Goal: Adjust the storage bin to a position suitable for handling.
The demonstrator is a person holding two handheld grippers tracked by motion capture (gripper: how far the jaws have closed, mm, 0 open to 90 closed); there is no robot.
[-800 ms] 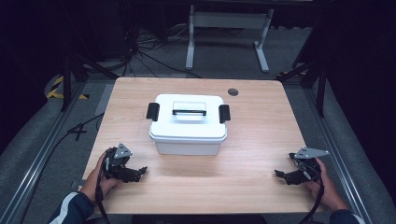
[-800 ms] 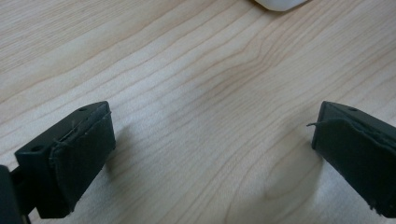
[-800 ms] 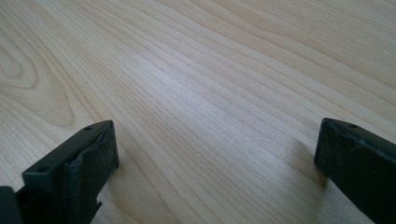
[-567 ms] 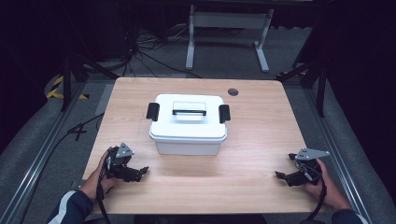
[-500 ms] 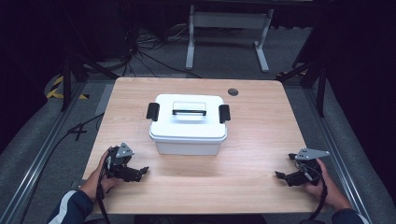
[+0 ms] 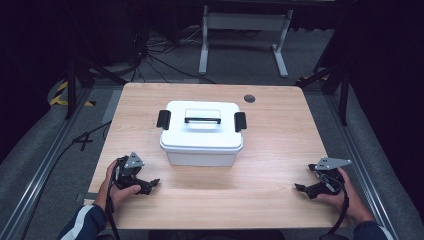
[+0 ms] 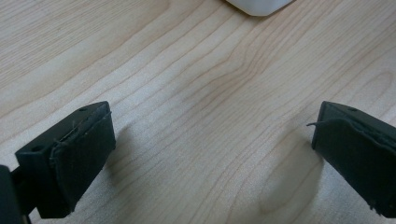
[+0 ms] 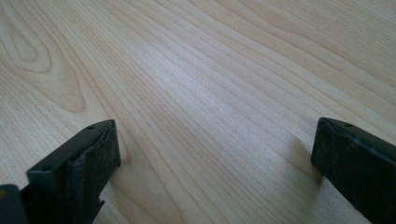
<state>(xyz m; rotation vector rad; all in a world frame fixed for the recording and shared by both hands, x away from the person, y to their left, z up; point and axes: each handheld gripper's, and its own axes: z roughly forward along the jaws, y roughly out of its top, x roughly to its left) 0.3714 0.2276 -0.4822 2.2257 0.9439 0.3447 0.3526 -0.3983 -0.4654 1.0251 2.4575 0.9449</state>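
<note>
A white lidded plastic box (image 6: 201, 132) with a black-trimmed handle and two black side latches stands in the middle of the wooden table (image 6: 270, 140). My left gripper (image 6: 150, 185) rests on the table near the front left, a hand around it, its jaws wide apart over bare wood (image 7: 205, 140). A corner of the white box (image 7: 259, 5) peeks in at the top of the left gripper view. My right gripper (image 6: 301, 189) lies near the front right, also open, with nothing but wood grain (image 8: 210, 140) between its jaws.
A small dark round grommet (image 6: 249, 98) sits in the table near its far right. Behind the table stand a white metal frame (image 6: 245, 30) and loose cables on grey carpet. Dark rails run along both sides of the table.
</note>
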